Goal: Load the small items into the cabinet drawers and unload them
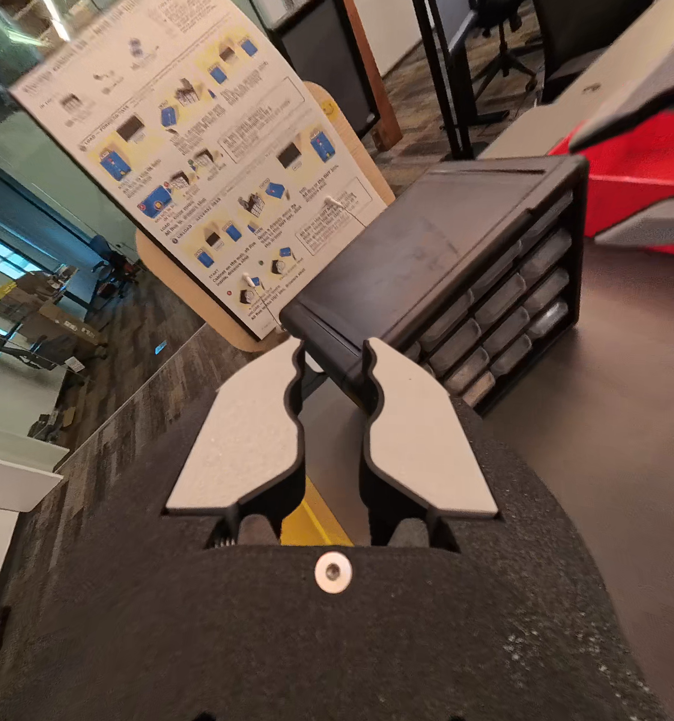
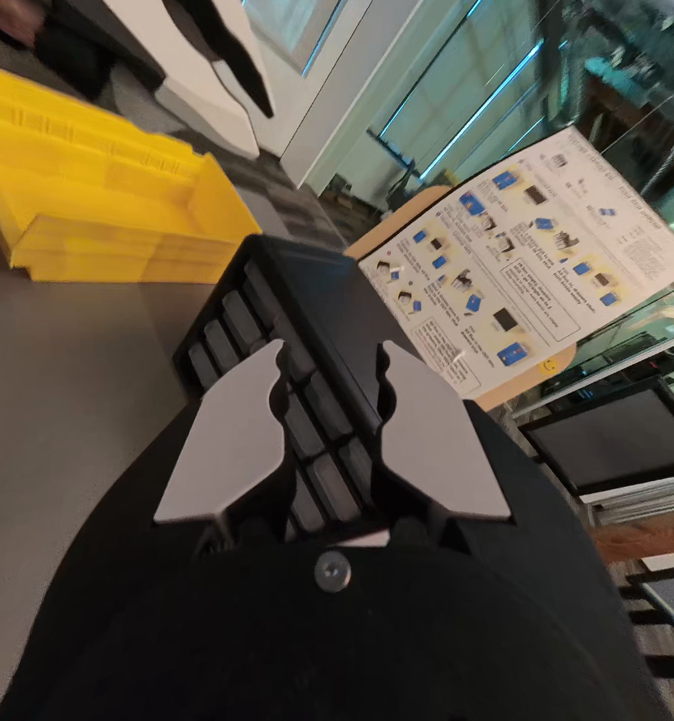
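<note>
A black cabinet (image 1: 425,249) with several small translucent drawers (image 1: 499,296) stands on the table, all drawers shut. My left gripper (image 1: 333,351) is open and empty, its tips at the cabinet's near left corner; I cannot tell whether they touch it. In the right wrist view the cabinet (image 2: 327,296) fills the centre. My right gripper (image 2: 331,351) is open and empty, with the drawer fronts (image 2: 320,398) and the top front edge showing between its fingers. No small items show in either view.
A red bin (image 1: 639,183) stands right of the cabinet and a yellow bin (image 2: 113,218) left of it. An instruction board (image 1: 195,164) leans behind the cabinet at the table's edge, also in the right wrist view (image 2: 522,265). Bare table (image 1: 620,390) lies in front. There is about 15 cm between the tips of the two grippers. About 12 cm separates my right fingertips from the black cabinet (image 1: 425,249).
</note>
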